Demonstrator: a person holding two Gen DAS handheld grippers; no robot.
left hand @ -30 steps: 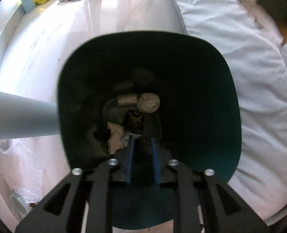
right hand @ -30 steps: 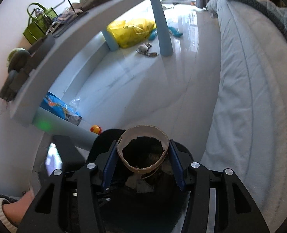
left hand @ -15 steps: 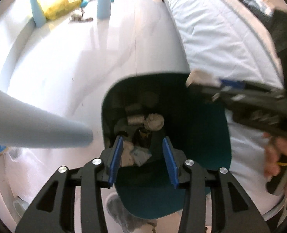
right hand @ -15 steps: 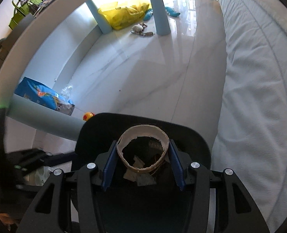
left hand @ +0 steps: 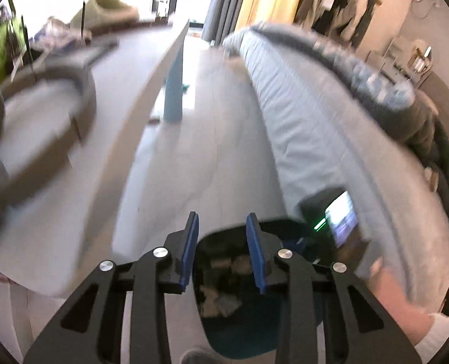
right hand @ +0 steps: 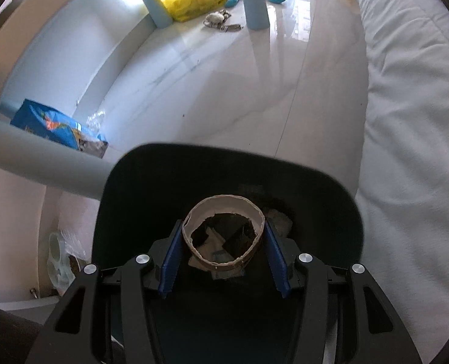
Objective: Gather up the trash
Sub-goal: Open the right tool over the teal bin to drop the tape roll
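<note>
Right gripper (right hand: 223,257) clamps a cardboard tube (right hand: 223,232), thin-walled with a ragged rim, its long axis running down into the dark bin (right hand: 315,212). The bin's crumpled scraps lie straight ahead past the fingers. Left gripper (left hand: 222,251), at 9 o'clock, is empty, jaws part-open and closing

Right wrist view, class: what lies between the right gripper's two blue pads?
A cardboard ring, clamped by the right gripper above the dark bin; the right wrist view shows it.
</note>
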